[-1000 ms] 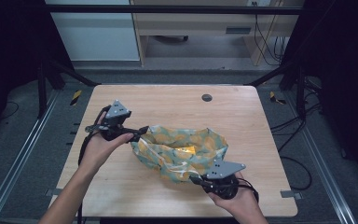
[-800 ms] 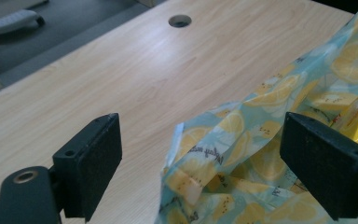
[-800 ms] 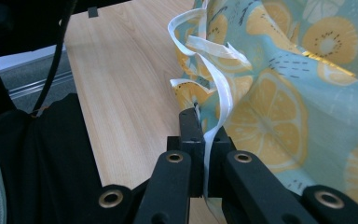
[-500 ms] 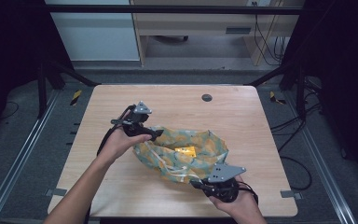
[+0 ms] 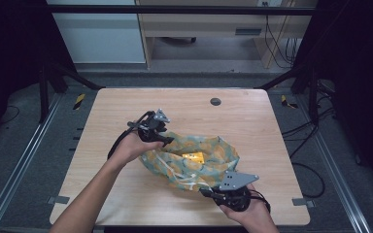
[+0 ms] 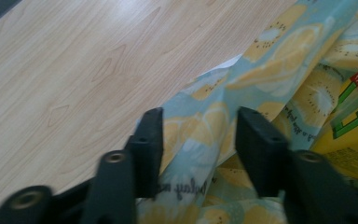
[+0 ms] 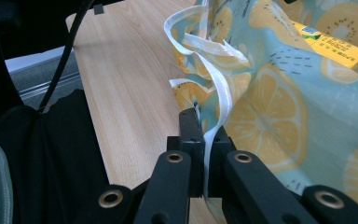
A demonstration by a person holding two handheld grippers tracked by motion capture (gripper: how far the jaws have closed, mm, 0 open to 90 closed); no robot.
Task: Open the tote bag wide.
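The fruit-print bag lay on the desk with a yellow box inside — the right hand-held gripper pinched its white strap, the left hand-held gripper gaped wide around its rim — so a hard tug might tip the box out.

Bare table surrounds the crumpled fruit-print bag occupying its near middle.

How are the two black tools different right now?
The left tool is open, its jaws astride a fold of the fruit-print bag; the right tool is shut, pinching the bag's white strap. The left tool is at the bag's far left edge, the right tool at its near edge. Both are black and hand-held.
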